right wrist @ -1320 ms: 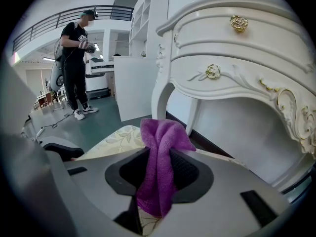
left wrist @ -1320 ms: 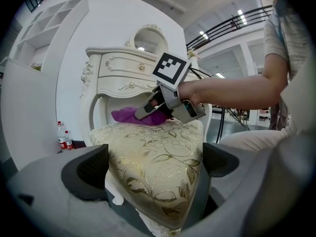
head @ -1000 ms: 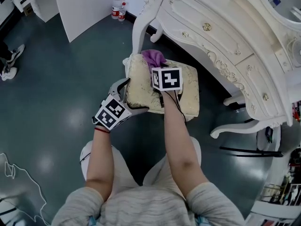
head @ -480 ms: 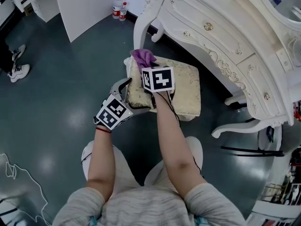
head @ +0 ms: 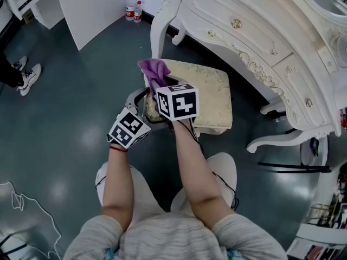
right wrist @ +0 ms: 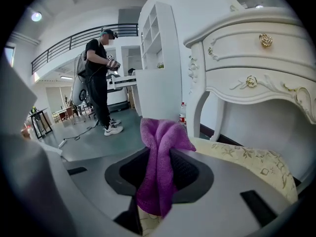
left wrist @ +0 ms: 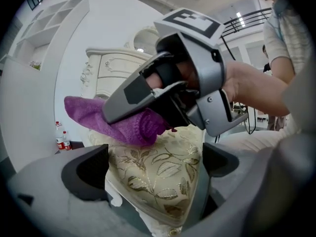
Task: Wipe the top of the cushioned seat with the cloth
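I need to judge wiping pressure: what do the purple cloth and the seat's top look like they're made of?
Cloth: soft, matte, fuzzy pile that folds limply, probably microfibre or terry. Cushioned seat: woven upholstery fabric, cream with a slightly shiny gold leaf pattern, possibly jacquard or brocade. Its rounded, plump corner suggests padding beneath.
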`<state>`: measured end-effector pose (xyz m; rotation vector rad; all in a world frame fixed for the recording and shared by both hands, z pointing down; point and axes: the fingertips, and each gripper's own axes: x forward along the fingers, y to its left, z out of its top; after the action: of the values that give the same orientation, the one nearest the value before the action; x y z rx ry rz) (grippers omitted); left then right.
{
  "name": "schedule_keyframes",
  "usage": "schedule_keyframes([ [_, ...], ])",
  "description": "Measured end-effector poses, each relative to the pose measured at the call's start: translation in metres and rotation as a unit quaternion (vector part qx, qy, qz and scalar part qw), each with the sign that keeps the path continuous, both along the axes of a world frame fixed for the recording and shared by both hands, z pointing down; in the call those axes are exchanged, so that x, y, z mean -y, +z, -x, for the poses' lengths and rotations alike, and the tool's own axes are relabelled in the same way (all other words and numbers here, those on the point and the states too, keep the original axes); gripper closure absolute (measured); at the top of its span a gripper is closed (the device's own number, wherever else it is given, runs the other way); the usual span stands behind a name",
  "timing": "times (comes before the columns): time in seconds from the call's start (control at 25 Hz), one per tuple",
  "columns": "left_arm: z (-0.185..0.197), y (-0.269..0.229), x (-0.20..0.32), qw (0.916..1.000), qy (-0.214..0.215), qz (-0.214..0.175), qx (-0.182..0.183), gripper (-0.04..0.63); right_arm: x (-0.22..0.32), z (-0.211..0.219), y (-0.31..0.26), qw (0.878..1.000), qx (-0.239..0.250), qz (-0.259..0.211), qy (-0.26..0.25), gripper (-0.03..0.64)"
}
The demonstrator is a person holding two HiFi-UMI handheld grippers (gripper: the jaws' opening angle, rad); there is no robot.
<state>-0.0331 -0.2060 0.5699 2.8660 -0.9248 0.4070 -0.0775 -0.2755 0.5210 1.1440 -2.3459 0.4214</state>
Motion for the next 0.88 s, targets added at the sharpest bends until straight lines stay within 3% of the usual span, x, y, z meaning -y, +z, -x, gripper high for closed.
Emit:
schedule_keyframes([
  [0.32,-0.001,0.001,-0.001,1.0,0.001,-0.002,0.008,0.006,0.0,-0.009,0.019,0.999,-0.033,0.005,0.004,0.494],
  [0.88,-0.001,0.003,-0.001,0.9999,0.0,-0.003,0.011,0.008,0.003,-0.034,0.019,0.999,-0.031,0.007,0.017,0.494],
])
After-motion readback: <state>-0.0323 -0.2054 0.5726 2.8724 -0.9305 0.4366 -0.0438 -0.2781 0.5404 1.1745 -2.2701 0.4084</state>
